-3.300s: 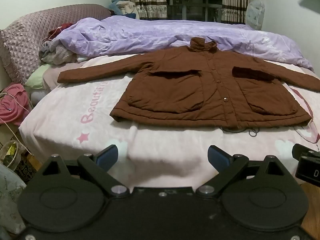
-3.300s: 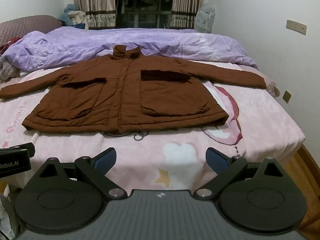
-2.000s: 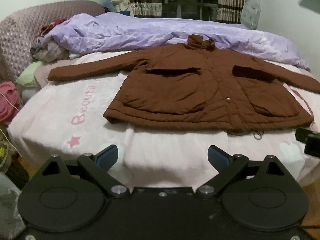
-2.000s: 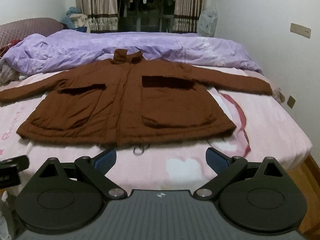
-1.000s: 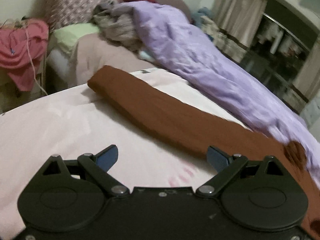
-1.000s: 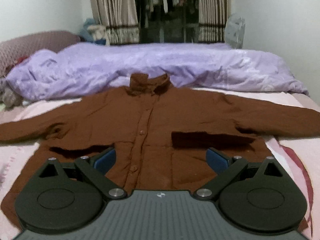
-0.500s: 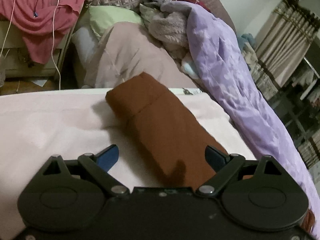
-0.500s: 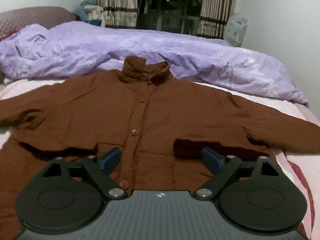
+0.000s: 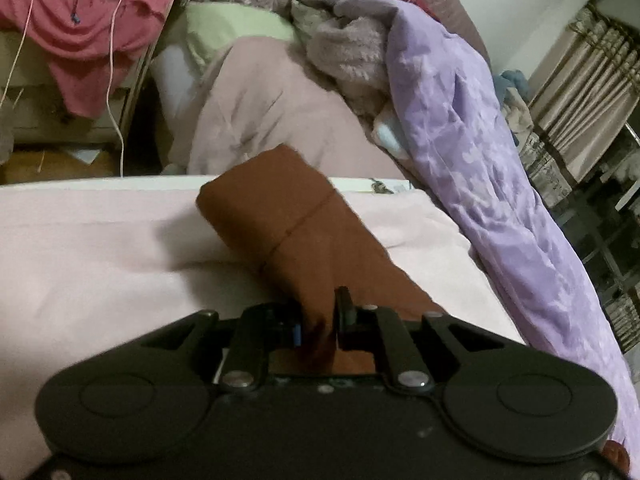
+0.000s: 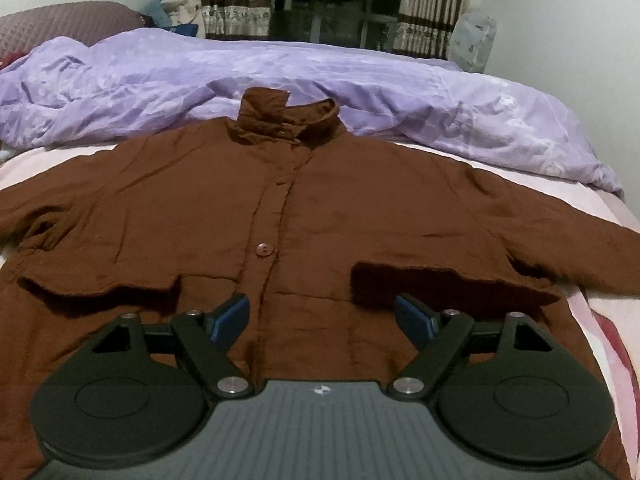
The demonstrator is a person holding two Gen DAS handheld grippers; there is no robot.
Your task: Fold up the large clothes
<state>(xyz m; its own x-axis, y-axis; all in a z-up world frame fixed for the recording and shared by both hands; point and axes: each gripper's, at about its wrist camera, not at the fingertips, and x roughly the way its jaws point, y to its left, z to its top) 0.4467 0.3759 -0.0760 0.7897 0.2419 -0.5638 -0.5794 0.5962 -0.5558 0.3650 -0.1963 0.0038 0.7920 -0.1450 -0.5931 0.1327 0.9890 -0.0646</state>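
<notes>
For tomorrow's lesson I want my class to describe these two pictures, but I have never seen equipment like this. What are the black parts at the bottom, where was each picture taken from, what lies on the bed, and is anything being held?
No robot arm is here: a person holds a two-finger gripper in each hand, and a fisheye camera on each looks forward along its fingers. The black shapes at the bottom are the grippers themselves.

The left wrist view shows the left gripper shut on the sleeve of a brown jacket, near its cuff. Beyond it lie pillows and a purple duvet.

The right wrist view looks over the jacket, spread flat and buttoned on the pink bed sheet, collar toward the duvet. The right gripper is open above the jacket's lower front, its blue-padded fingers apart and holding nothing.
</notes>
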